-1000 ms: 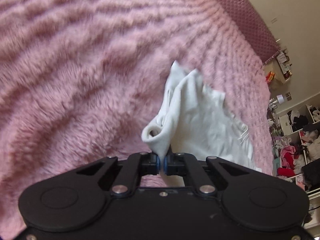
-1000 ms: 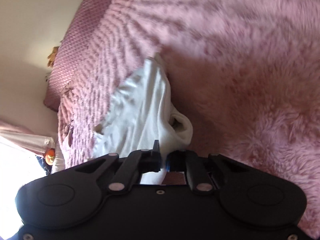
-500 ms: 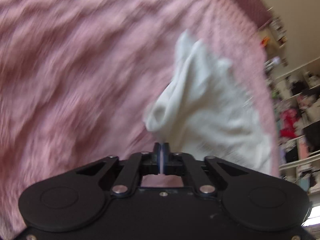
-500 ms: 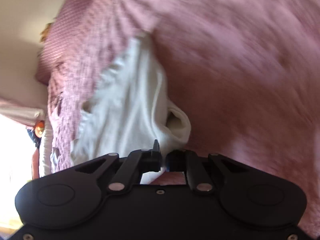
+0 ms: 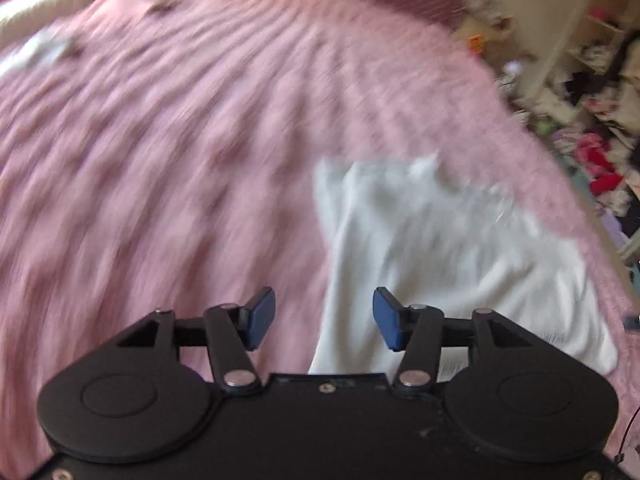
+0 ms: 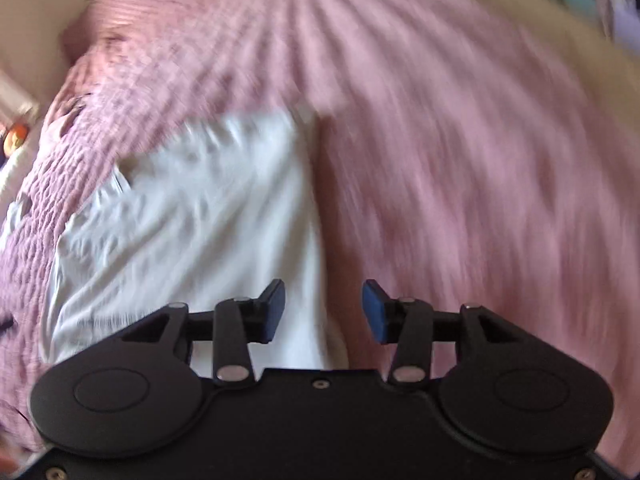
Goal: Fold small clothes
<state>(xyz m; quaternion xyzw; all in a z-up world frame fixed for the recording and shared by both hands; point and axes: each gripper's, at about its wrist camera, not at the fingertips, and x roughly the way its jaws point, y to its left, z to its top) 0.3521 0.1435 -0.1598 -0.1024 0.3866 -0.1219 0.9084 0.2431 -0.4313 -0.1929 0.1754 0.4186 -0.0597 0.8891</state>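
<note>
Both your views are smeared by motion, so the folds of the white cloth [image 5: 440, 248] are hard to read, and its near edge is cut off behind each claw's black body at the bottom of the frame. Your left claw [image 5: 324, 320] and right claw [image 6: 324, 312] have just been opening and now stand wide; the cloth lies below them on the pink bed [image 5: 160, 160], touching neither pad. A cluttered shelf [image 5: 600, 60] blurs at upper right of the left view.
</note>
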